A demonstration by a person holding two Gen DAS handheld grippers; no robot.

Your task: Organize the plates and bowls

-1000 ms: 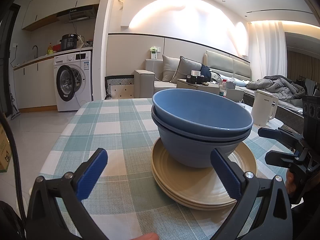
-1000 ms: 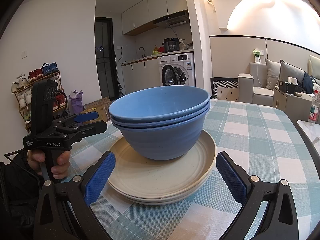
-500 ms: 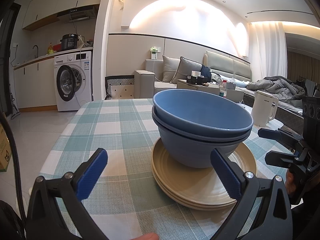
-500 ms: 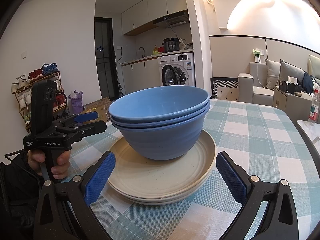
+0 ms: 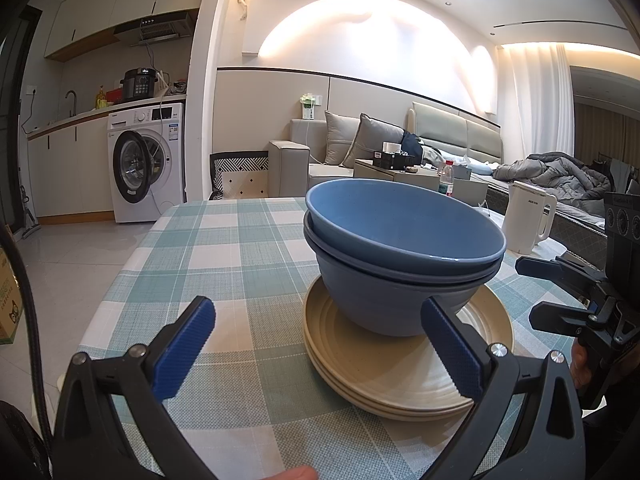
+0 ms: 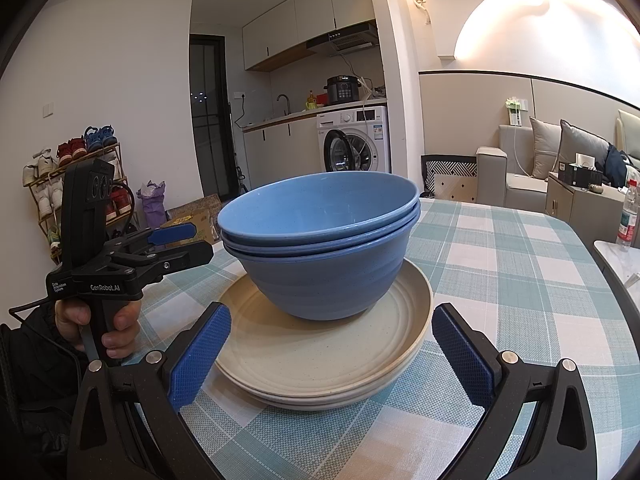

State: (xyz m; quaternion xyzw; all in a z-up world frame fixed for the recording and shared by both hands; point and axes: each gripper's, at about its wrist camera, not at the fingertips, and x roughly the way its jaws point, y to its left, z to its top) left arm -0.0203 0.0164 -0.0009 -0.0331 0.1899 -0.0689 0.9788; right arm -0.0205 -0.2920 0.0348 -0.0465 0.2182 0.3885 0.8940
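Nested blue bowls (image 5: 404,256) sit on stacked cream plates (image 6: 320,352) on my checked worktop (image 5: 240,256); left hand-held gripper (image 5: 316,348) and right hand-held gripper (image 6: 332,352) both spread wide, holding nothing.

The left claw (image 5: 316,350) is spread wide, its blue pads (image 5: 182,350) well apart and gripping nothing. The right claw (image 6: 330,354) is likewise spread wide, blue pads (image 6: 460,354) apart and bare. Each is held level by a hand (image 6: 98,326) wrapped around its black handle, both pointing forward.
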